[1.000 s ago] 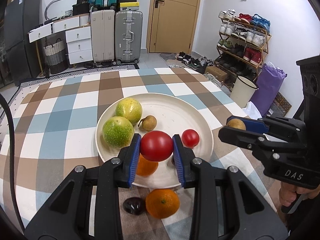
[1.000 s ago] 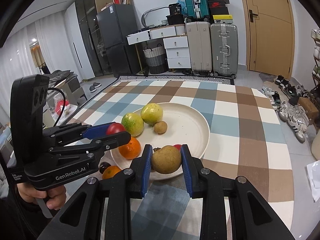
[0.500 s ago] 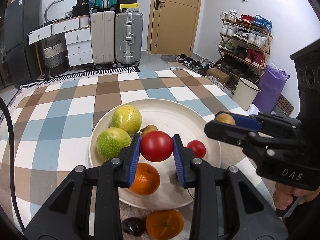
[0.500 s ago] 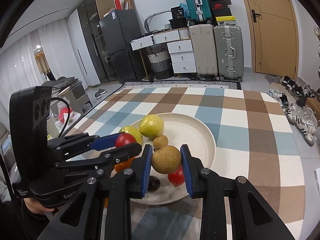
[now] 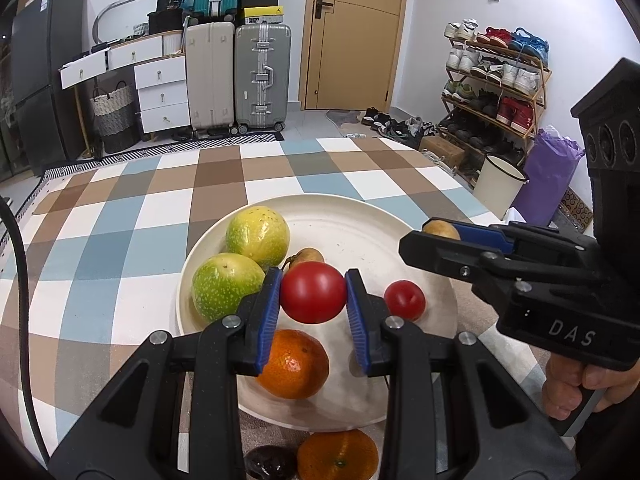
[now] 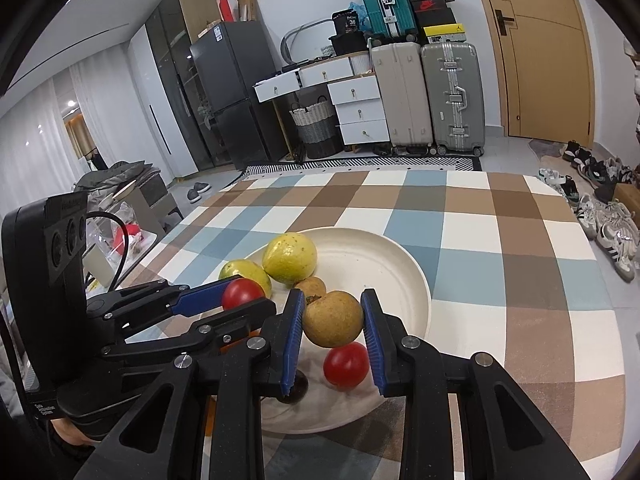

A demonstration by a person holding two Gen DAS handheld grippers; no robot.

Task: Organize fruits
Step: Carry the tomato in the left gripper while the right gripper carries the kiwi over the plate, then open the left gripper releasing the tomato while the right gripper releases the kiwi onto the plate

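Nearest edge, left wrist view: orange [image 5: 337,456] and a dark fruit [image 5: 271,462] sit on the tabletop [image 5: 120,216], just outside the plate [image 5: 360,224]. Not yet sorted; prob. next to go.

Left tongs [image 5: 313,300] clamped on big tomato [image 5: 313,298], held above plate's near half, over a second orange [image 5: 294,364] that lies on the plate. Pads grip at its widest part, so it can't roll out; looks like a carry-in for drop-off.

Right tongs [image 6: 332,322] clamped on brown fruit [image 6: 333,319], held over plate w/ small tomato [image 6: 346,366] lying below it. Same reason: fruit brought over the dish before release.

Further in: two green-yellow fruits [image 5: 258,236] touching each other at plate's left, small brown fruit [image 5: 306,256] just beside them. Far half of plate bare, likely room for the held pieces.

Vs 1.0 s ago: both tongs have come fwd over the plate; the brown fruit was over the near rim, now further in. The orange near the rim then now sits well within. Both grips unchanged.
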